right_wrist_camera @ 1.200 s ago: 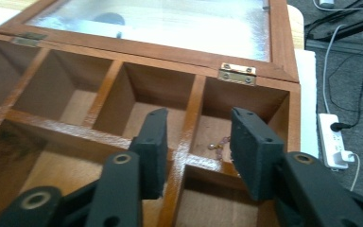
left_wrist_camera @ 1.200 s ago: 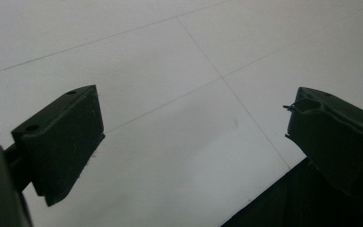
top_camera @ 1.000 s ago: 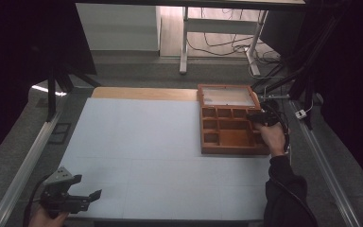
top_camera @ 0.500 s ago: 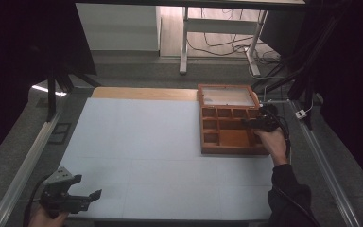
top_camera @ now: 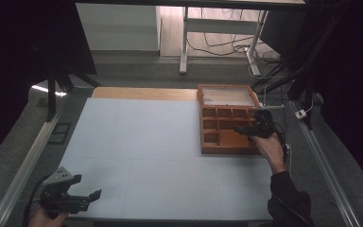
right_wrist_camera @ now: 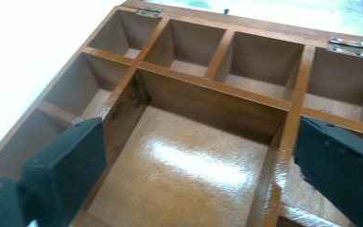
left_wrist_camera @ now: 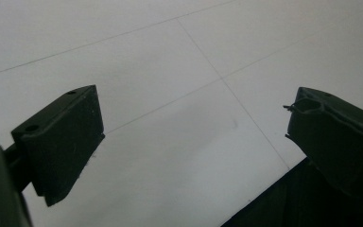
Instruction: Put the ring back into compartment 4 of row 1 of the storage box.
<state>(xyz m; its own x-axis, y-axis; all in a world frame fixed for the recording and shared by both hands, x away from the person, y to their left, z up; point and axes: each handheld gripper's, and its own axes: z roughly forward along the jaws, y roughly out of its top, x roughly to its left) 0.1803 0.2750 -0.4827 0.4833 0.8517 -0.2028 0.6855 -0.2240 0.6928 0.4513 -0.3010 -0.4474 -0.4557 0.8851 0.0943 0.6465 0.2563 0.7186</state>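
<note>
Your right gripper [top_camera: 246,129] over box [top_camera: 212,150], jaws just opening, nothing between. Left gripper [top_camera: 82,197] released, over mat [top_camera: 146,142].

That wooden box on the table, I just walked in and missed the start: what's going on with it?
A person is working at a white table with a gripper in each hand. The right gripper hangs over the open wooden box, above its big compartment; its jaws have just been opening and stand wide with nothing between them. The compartments in sight look empty, and the lid lies folded back. The left gripper waits open at the table's near left corner.
</note>
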